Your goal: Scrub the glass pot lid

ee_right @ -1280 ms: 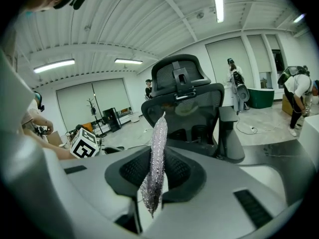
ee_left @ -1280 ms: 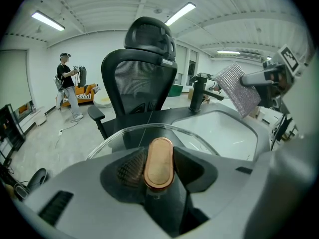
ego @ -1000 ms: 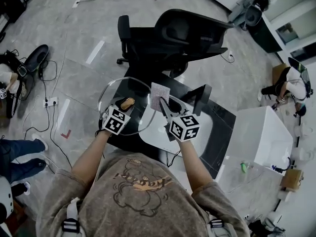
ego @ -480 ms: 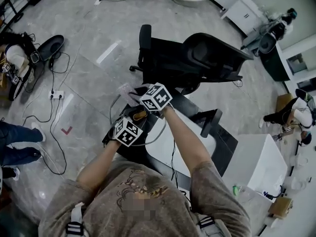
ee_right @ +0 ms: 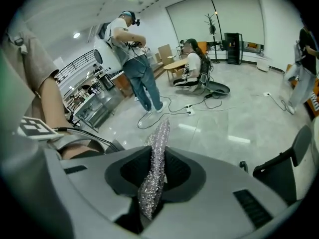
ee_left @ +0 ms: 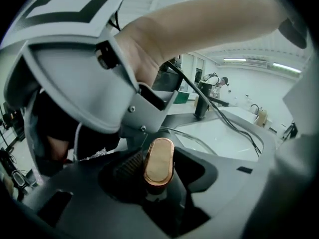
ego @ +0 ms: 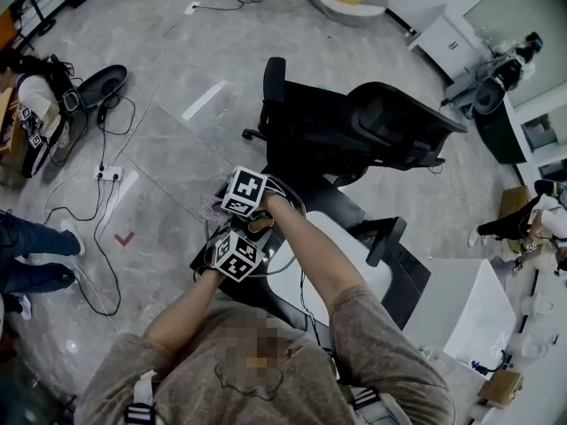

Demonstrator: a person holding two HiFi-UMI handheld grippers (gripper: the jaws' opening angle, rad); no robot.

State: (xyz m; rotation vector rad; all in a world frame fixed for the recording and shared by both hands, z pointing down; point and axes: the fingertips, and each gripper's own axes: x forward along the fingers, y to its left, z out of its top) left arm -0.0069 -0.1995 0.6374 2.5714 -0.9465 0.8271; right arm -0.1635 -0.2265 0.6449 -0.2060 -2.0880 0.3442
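Observation:
In the head view my left gripper [ego: 252, 235] holds the glass pot lid [ego: 297, 237] by its copper knob [ego: 259, 226] over the black counter. The left gripper view shows that knob [ee_left: 159, 161] upright between the jaws of the left gripper [ee_left: 158, 169], which have just opened slightly while still gripping it. The lid's rim [ee_left: 199, 141] curves behind. My right gripper [ego: 225, 204] reaches across above the left one, at the lid's far left. It is shut on a silvery scrub cloth [ego: 210, 207]. That cloth [ee_right: 153, 178] stands edge-on between the right gripper's [ee_right: 154, 176] jaws.
A white sink [ego: 354, 259] with a black faucet [ego: 386, 237] lies right of the lid. A black office chair [ego: 354, 131] stands beyond the counter. Cables and a power strip [ego: 106, 173] lie on the floor at left. A standing person [ee_right: 134, 59] and a seated one [ee_right: 192, 66] are farther off.
My right gripper swung with the cloth from the lid's right side across to its far left, rolling over and dropping. The left gripper stayed put with the lid.

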